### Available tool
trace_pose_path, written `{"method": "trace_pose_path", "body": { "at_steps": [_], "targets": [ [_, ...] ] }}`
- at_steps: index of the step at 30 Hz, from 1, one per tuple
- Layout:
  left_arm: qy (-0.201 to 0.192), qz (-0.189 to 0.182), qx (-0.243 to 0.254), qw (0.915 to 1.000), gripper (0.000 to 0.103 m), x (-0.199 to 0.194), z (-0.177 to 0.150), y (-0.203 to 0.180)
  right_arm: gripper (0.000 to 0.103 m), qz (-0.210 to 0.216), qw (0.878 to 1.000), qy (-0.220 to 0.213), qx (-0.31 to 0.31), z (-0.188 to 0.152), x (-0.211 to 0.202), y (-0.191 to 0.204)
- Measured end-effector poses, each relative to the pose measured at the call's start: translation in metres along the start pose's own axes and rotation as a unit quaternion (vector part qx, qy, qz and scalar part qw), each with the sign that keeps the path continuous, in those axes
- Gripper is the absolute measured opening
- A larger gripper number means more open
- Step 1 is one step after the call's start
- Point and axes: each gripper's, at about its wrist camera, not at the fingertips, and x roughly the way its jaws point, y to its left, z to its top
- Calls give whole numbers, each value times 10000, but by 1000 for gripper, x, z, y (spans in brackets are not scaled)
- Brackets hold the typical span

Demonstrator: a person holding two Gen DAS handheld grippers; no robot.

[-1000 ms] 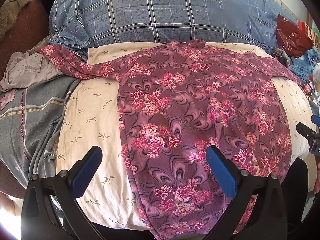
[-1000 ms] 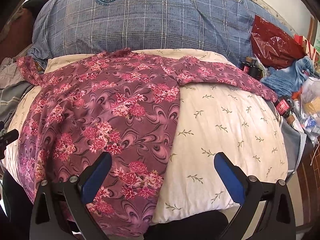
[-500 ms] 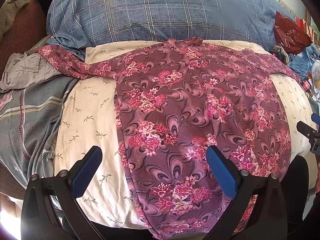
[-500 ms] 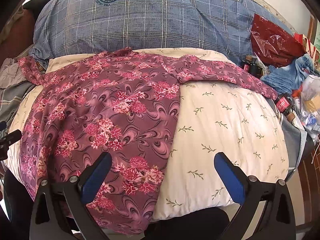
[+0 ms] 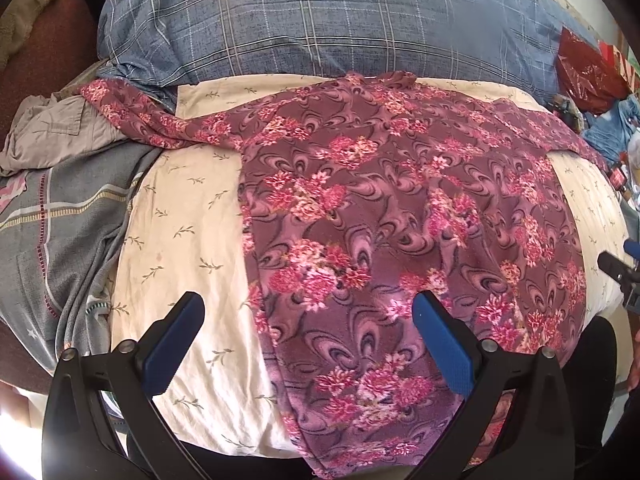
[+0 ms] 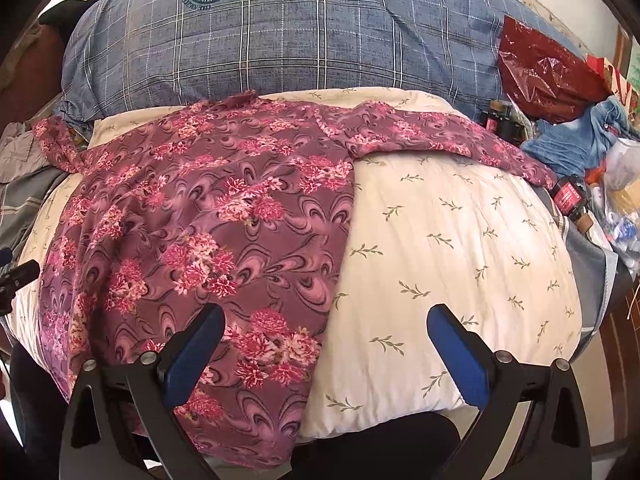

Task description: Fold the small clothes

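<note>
A purple and pink floral garment (image 5: pixel 392 216) lies spread flat on a cream leaf-print pillow (image 5: pixel 184 232), with its sleeves out to both sides and its hem hanging over the near edge. It also shows in the right wrist view (image 6: pixel 208 232), on the left part of the pillow (image 6: pixel 460 248). My left gripper (image 5: pixel 308 344) is open and empty above the garment's near left edge. My right gripper (image 6: pixel 326 352) is open and empty above the garment's near right edge. The right gripper's tip (image 5: pixel 618 270) shows at the left view's right edge.
A large blue plaid pillow (image 5: pixel 340 28) lies behind. Grey clothes (image 5: pixel 52 216) are piled at the left. A red plastic bag (image 6: pixel 548 72), blue cloth (image 6: pixel 580 140) and small bottles (image 6: pixel 568 196) clutter the right side.
Both grippers have drifted slightly, so the garment and pillow sit a little higher and farther in view. Both grippers stay open and empty. The garment has not moved.
</note>
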Motion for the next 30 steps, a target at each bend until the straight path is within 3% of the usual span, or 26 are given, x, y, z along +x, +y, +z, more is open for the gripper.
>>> {"method": "trace_pose_path", "body": {
  "at_steps": [6,9,11,13,14,16,17,18,19,20,22,27,30],
  "targets": [
    [391,196,-530,9976,103,13,2,38,100,111,9989,425,159,-12,22,-11],
    [931,297,-496,9940,103,30,-10,42,94,424,9964,709,202,-22,36,-9],
    [1327,-112,-544,9896,103,42,-24,35,81,766,9923,946,234,-31,44,-5],
    [1589,-587,-506,9843,102,49,-37,23,76,765,9933,863,106,-37,43,2],
    [1663,-733,-480,9822,94,50,-42,16,70,760,9939,797,-27,-39,40,7],
    [1509,-595,-248,9865,79,44,-44,2,42,753,9946,717,-51,-41,36,9],
    [1449,-537,-154,9879,54,41,-44,-2,33,845,9941,684,-28,-42,34,9],
    [1408,-500,-120,9887,26,38,-42,-4,13,849,9943,638,5,-42,33,7],
    [1382,-585,-162,9885,13,35,-37,-2,5,893,9940,624,44,-42,32,5],
    [1377,-611,-223,9883,4,34,-34,1,5,1004,9928,635,159,-41,32,1],
    [1379,-719,-423,9869,4,29,-26,13,4,1176,9907,602,330,-38,29,-7],
    [913,-472,-677,9924,4,-10,-10,53,3,1283,9870,247,935,-25,-6,-60],
    [1269,-410,-799,9878,5,13,-14,70,3,1284,9834,444,1205,-28,3,-81]
  ]
}}
